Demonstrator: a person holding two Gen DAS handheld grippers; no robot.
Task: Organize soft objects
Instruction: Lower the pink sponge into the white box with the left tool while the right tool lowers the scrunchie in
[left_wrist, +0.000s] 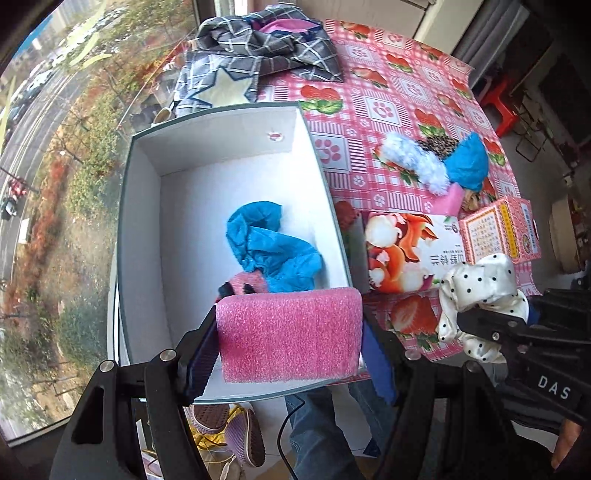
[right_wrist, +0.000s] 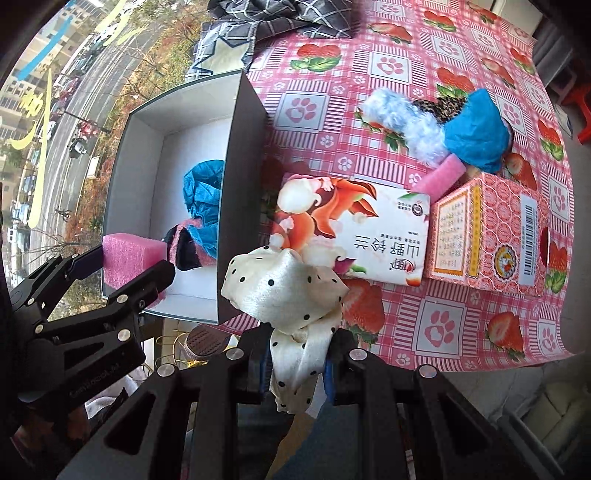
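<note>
My left gripper (left_wrist: 290, 338) is shut on a pink foam block (left_wrist: 290, 334) and holds it over the near end of the open white box (left_wrist: 236, 125); it also shows in the right wrist view (right_wrist: 129, 258). Inside the box lie a blue crumpled cloth (left_wrist: 269, 243) and a pink-and-black soft item (left_wrist: 245, 284). My right gripper (right_wrist: 297, 354) is shut on a cream polka-dot scrunchie (right_wrist: 288, 291), above the table's near edge, right of the box. On the table lie a fluffy blue-white item (right_wrist: 406, 122), a blue cloth (right_wrist: 476, 129) and a pink foam roll (right_wrist: 441, 175).
Two cartons stand right of the box: a fox-print one (right_wrist: 354, 229) and a pink patterned one (right_wrist: 487, 232). A grey checked cloth pile (left_wrist: 266, 48) lies at the table's far end. A window is to the left. Shoes (left_wrist: 229, 424) lie on the floor below.
</note>
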